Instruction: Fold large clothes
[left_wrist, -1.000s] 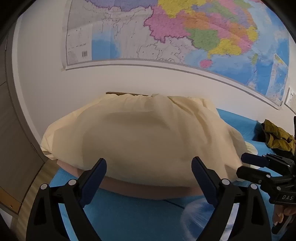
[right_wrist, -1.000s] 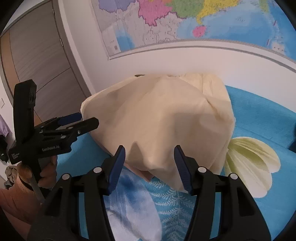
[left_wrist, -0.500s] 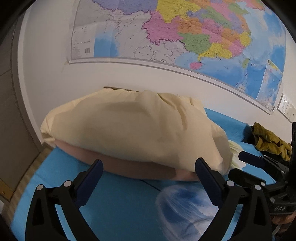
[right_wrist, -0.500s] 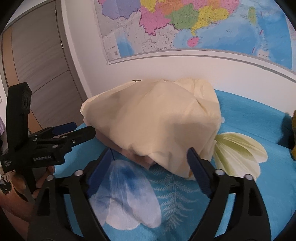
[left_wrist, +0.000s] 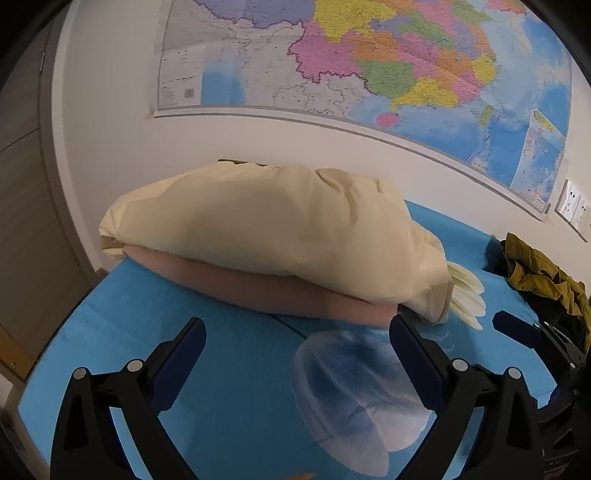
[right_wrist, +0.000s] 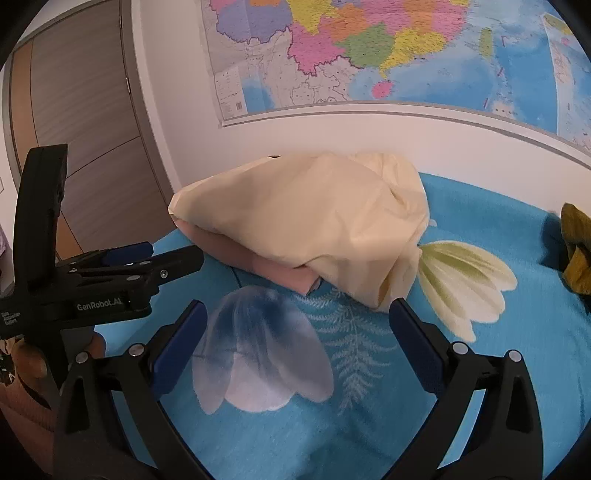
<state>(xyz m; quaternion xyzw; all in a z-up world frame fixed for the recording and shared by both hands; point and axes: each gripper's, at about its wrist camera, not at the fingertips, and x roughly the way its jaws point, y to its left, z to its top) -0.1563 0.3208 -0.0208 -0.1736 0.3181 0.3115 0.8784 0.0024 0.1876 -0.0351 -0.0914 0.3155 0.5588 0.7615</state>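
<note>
Left wrist view has the left gripper (left_wrist: 295, 345) spread wide over bare blue bedspread (left_wrist: 236, 373), nothing between its blue pads (left_wrist: 183, 350). Dead ahead at twelve o'clock lies the folded bundle: a cream garment (left_wrist: 266, 232) stacked on a pink garment (left_wrist: 258, 286), its long axis running crosswise from about ten o'clock to two o'clock, the near edge close beyond the fingertips but apart from them. Right wrist view shows the right gripper (right_wrist: 295, 328) with jaws opening to their widest, also empty, and here the bundle sits at twelve to one o'clock, its loose cream corner (right_wrist: 380, 295) just beside the right-hand pad; whether they touch I cannot tell. The left gripper appears again at nine o'clock in that view, held in a hand (right_wrist: 33, 362), roughly level with its partner. An olive garment (left_wrist: 539, 273) lies crumpled at three o'clock, well apart from the bundle, under the wall map (left_wrist: 369, 62). My judgement is that the cream fold is done and released, and that the olive piece is the likelier next target. The right hand is the nearer to it, so any reach would swing rightward across the bed, away from the stack.
</note>
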